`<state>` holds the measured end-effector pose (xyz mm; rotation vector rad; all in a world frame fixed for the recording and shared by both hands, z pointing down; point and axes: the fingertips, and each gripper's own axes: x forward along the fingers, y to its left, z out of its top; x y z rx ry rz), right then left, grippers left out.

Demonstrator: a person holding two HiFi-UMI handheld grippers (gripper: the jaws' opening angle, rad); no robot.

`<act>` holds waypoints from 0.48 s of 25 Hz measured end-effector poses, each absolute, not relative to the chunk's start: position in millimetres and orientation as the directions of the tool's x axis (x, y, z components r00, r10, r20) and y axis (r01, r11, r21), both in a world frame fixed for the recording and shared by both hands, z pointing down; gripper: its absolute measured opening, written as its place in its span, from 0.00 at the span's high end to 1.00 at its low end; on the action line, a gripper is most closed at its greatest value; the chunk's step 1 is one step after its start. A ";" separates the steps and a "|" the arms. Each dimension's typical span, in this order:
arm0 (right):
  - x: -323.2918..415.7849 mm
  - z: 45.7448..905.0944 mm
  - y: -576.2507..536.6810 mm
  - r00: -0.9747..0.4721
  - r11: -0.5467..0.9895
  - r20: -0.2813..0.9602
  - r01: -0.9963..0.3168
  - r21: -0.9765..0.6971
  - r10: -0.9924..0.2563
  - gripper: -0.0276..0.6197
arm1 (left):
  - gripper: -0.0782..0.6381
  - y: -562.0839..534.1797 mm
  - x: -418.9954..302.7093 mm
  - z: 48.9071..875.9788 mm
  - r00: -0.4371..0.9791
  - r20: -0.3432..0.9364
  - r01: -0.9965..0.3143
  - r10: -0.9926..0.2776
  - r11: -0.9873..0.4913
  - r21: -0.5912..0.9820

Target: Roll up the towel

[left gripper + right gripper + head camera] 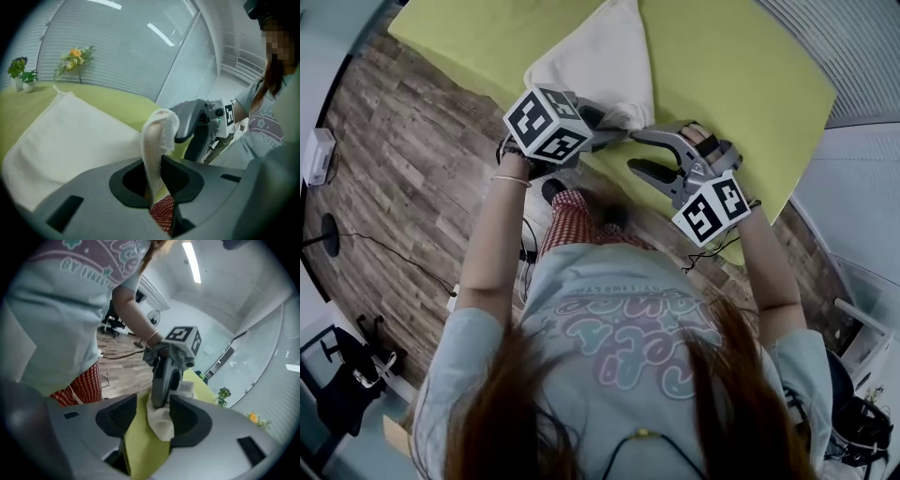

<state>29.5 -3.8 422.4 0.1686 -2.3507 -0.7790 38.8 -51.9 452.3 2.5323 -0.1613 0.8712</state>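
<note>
A white towel (600, 66) lies on the yellow-green table (741, 84), narrowing to a bunched end at the near edge. My left gripper (619, 127) is shut on that end. In the left gripper view the towel (65, 136) rises pinched between my left gripper's (152, 165) jaws. My right gripper (636, 152) faces it from the right, close by. In the right gripper view its (154, 408) jaws stand apart, and the towel end (161, 423) lies in the gap against the right-hand jaw, with bare table (140, 446) beside it. The left gripper (164, 380) shows just beyond.
Small pots of flowers (75, 56) and a green plant (18, 70) stand along the table's far edge by a ribbed glass wall. A wood floor (403, 178) with cables (394, 253) lies below the near edge. The person stands close against the table.
</note>
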 end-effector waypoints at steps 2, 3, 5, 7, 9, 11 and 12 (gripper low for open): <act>25.6 442.4 -15.6 -0.744 0.810 0.589 0.111 0.575 -0.316 0.56 | 0.80 -51.9 38.1 454.9 0.781 0.622 -0.241 0.063 -0.887 0.393; 23.3 448.1 -20.5 -0.736 0.818 0.602 0.116 0.564 -0.311 0.52 | 0.79 -52.1 38.3 456.0 0.773 0.631 -0.238 0.068 -0.890 0.388; 19.0 452.5 -27.0 -0.733 0.840 0.614 0.110 0.531 -0.292 0.50 | 0.79 -52.8 39.3 457.3 0.759 0.649 -0.239 0.057 -0.902 0.359; 16.2 453.5 -31.3 -0.737 0.872 0.620 0.085 0.482 -0.270 0.50 | 0.79 -54.0 38.7 457.3 0.750 0.662 -0.254 0.012 -0.918 0.304; 13.8 453.9 -36.8 -0.742 0.899 0.619 0.053 0.434 -0.255 0.50 | 0.79 -57.2 33.1 455.1 0.749 0.658 -0.294 -0.082 -0.930 0.219; 12.4 457.7 -43.7 -0.737 0.918 0.631 0.036 0.395 -0.243 0.50 | 0.74 -63.1 21.2 448.2 0.749 0.626 -0.368 -0.216 -0.922 0.122; 12.0 459.7 -46.1 -0.732 0.924 0.639 0.035 0.380 -0.235 0.51 | 0.73 -65.7 14.0 442.4 0.746 0.603 -0.409 -0.282 -0.909 0.080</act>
